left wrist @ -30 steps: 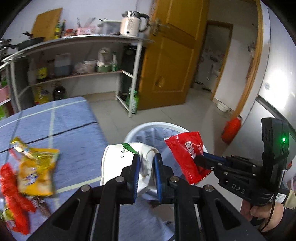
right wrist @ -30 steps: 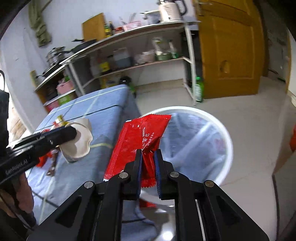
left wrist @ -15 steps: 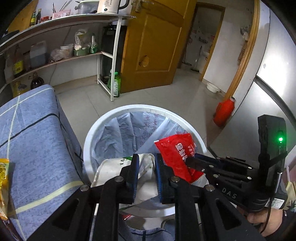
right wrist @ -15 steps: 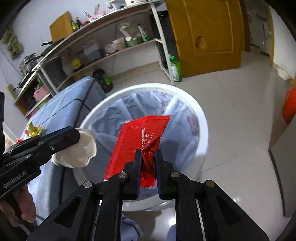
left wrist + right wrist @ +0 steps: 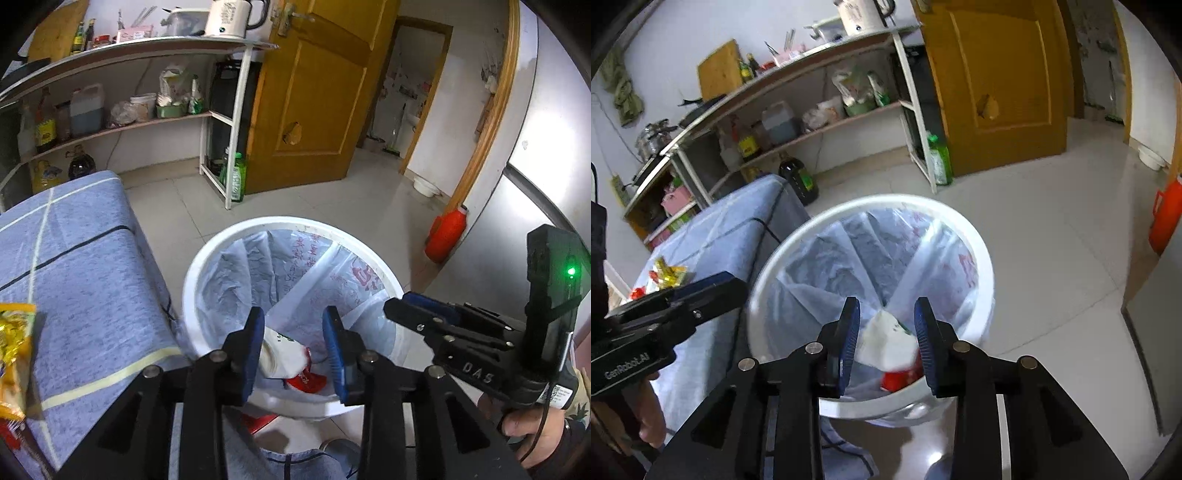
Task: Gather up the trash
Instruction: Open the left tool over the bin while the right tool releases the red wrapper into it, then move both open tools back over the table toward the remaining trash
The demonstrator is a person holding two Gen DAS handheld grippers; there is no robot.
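A white bin (image 5: 229, 236) lined with a clear bag stands on the floor beside the blue-covered table (image 5: 74, 266). A white wrapper (image 5: 284, 354) and a red wrapper (image 5: 308, 382) lie inside the bin; they also show in the right wrist view, the white one (image 5: 886, 339) above the red one (image 5: 899, 378). My left gripper (image 5: 295, 350) is open and empty above the bin. My right gripper (image 5: 886, 343) is open and empty above the bin too, and shows from the side in the left wrist view (image 5: 410, 306).
Yellow and red wrappers (image 5: 666, 277) lie on the table; the yellow one shows at the left edge (image 5: 14, 354). A shelf rack (image 5: 140, 118) with bottles stands behind. A wooden door (image 5: 314, 92), a green bottle (image 5: 236, 177) and a red container (image 5: 445, 234) are around the floor.
Both grippers opened over the bin. The white wrapper and the red wrapper dropped into the bin.
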